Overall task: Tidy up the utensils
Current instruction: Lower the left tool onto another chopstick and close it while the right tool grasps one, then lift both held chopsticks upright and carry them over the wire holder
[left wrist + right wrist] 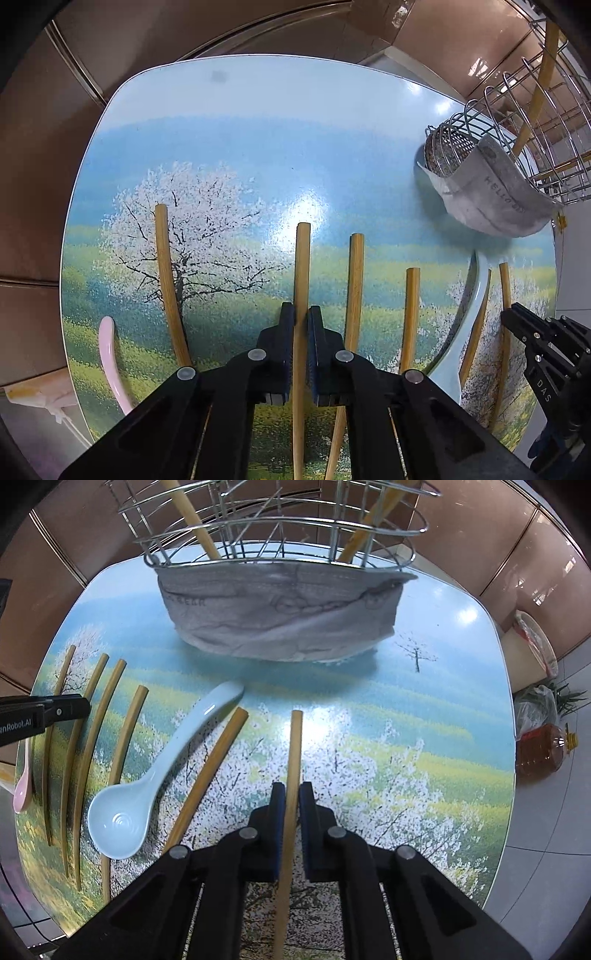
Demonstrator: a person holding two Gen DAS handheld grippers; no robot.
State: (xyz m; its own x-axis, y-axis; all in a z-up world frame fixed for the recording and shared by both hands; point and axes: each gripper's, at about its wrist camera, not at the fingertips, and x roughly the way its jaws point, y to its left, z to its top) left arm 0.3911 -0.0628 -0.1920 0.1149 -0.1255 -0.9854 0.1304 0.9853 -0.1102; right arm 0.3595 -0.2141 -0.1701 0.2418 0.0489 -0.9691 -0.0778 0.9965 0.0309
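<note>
**Ana:** Left wrist view first: any writing you can read?

**Ben:** Grey cloth (495, 195) hangs over the side of the wire utensil basket (524, 110), and it carries letters that look like "HELLO", with more after them that I can't make out. The right gripper (517, 321), seen at the edge of that view, has "DAS" on its black body.

**Ana:** And from the right wrist?

**Ben:** The left gripper (79, 705) comes in from the left edge with "enRobot.AI" in white, the start cut off. The cloth shows faint letters there too, maybe "BEAR", not certain.

**Ana:** How do the jaws stand?

**Ben:** Left gripper (301, 325): jaws drawn together, clamped on a bamboo chopstick (301, 266) that runs up between the blue pads (290, 332). Right gripper (291, 801): same story, closed tight on another chopstick (294, 746).

**Ana:** Where are the rest of the utensils?

**Ben:** On the table (443, 709) with the printed blossom-tree landscape. Several loose chopsticks (125, 731) lie side by side, a pale blue ceramic spoon (155, 768) rests among them, and a pink spoon (23, 790) sits at the far left edge. Two chopsticks (192, 520) stand tilted in the basket at the far side of the table.

**Ana:** Anything off the table?

**Ben:** A bottle of amber liquid (543, 749) on the floor, beside plastic bags.
</note>
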